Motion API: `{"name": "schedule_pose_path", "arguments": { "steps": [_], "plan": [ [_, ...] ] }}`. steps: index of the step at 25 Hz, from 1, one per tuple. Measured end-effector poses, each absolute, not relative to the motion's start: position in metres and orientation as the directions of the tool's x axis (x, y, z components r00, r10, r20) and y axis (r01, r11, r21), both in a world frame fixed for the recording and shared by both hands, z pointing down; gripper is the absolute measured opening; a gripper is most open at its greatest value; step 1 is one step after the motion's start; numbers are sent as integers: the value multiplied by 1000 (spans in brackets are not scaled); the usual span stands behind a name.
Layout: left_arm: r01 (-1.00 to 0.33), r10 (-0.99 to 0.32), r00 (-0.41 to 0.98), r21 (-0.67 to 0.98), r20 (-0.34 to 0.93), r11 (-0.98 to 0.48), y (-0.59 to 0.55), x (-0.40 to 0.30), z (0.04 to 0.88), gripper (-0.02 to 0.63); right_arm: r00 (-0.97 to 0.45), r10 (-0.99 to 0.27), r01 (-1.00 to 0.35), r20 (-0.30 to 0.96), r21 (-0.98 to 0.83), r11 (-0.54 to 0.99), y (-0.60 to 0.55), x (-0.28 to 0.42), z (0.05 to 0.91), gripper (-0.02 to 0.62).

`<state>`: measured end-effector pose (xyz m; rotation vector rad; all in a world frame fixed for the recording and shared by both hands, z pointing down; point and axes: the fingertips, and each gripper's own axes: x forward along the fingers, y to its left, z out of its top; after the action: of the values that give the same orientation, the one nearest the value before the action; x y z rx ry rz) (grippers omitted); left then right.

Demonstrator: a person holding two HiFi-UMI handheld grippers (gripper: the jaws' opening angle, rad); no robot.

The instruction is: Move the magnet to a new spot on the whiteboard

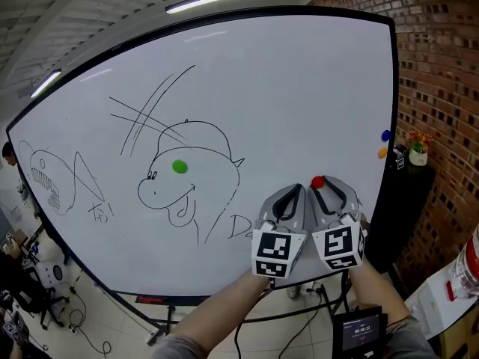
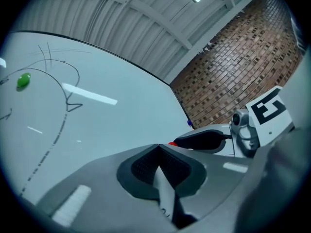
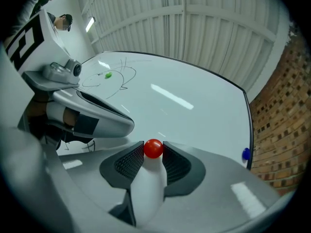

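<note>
- Green magnet: on the whiteboard inside the drawn head, well left of both grippers.
- Left gripper: jaws closed tip to tip, nothing between them. Held just beside the right one, pointing up the board; idle.
- Right gripper: jaws nipped on the red magnet, one pad at each side. The magnet is a round button with no long axis, so grip angle is free. It sits at the very tips, at the lower right of the board; cannot tell whether it touches the board.
- Judgement: bare board lies up and left, so carry it that way.
- Blue magnet and orange magnet: at the right edge; avoid.
</note>
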<state>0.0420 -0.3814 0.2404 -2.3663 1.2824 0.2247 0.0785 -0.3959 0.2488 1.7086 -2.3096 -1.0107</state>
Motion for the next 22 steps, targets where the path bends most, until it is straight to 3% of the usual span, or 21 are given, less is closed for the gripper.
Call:
{"name": "schedule_pose_path", "arguments": {
  "steps": [22],
  "plan": [
    [-717, -646, 697, -325, -311, -617, -406, 219, 251, -3, -199, -937, -871, -287, 491, 35, -425, 264, 261, 127]
  ]
}}
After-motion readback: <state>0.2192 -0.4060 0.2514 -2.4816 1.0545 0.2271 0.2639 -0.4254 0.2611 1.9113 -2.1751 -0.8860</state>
